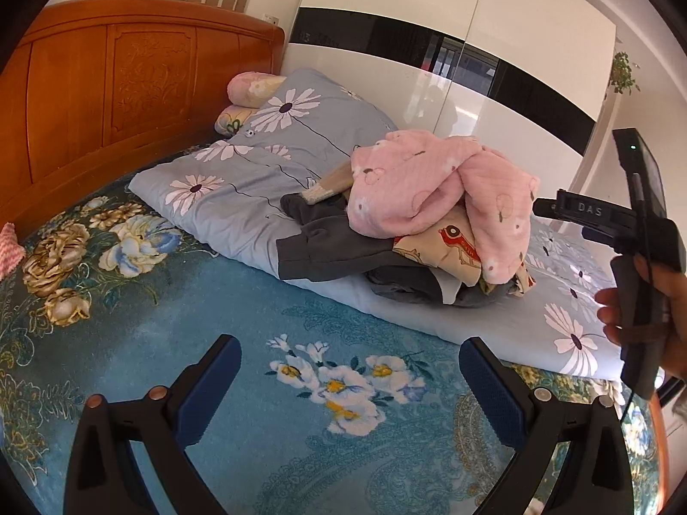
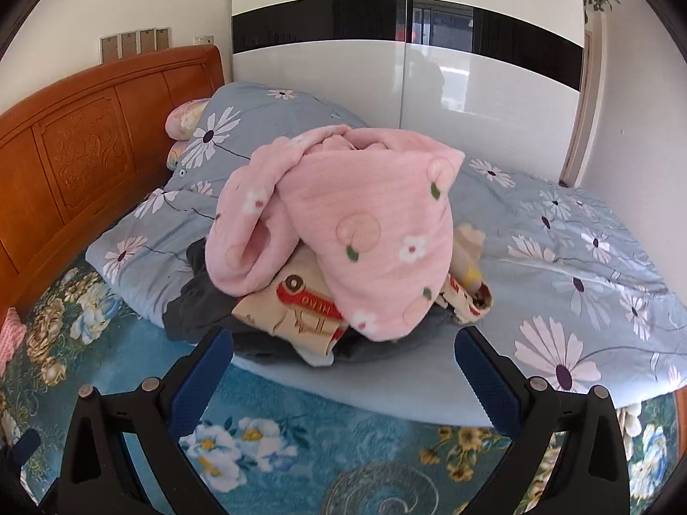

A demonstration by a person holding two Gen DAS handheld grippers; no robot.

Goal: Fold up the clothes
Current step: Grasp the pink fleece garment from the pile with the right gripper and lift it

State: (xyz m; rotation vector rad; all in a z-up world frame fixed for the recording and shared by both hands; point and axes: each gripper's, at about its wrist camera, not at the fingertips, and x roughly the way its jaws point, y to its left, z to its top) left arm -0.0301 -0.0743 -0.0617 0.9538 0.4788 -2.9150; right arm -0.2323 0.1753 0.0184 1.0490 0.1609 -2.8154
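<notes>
While nothing is yet being held, the scene is reading like this, nearest first:

Left gripper [image 1: 350, 390]: hanging spread wide over the bedspread [image 1: 150, 300], gripping nothing; its blue pads [image 1: 493, 395] are showing a dotted, grippy face.

Right gripper [image 2: 343, 380]: likewise standing spread and bare, pointing at the foot of the pile [image 2: 326, 257] and sitting nearer to it than the left one.

Bedspread: teal, printed with large flowers, looking plush and lying flat.

Quilt [image 2: 579, 257]: grey-blue with white daisies, padded, lying across the bed and carrying the pile.

Pile: sitting on the quilt's near part, just past the right gripper, heaped and unfolded.

Pink garment [image 2: 365, 214]: lying on top, draping over the rest; fleecy, ribbed, flower-printed, rounded in soft lumps.

Beige garment [image 2: 296, 304]: peeking out beneath, thin, printed in red.

Dark garments [image 1: 326, 244]: lying at the bottom, grey, smooth, sprawling left.

Handling: the pink piece is looking light, limp and not slippery; it is likely needing a pinch at a free hem or corner on each side, since a grab at the bulge may be dragging lower layers along.

Headboard [image 1: 107, 86]: standing beyond, carved orange wood, hard and glossy.

Wardrobe [image 2: 429, 86]: standing farthest, glossy white with a black band.
</notes>
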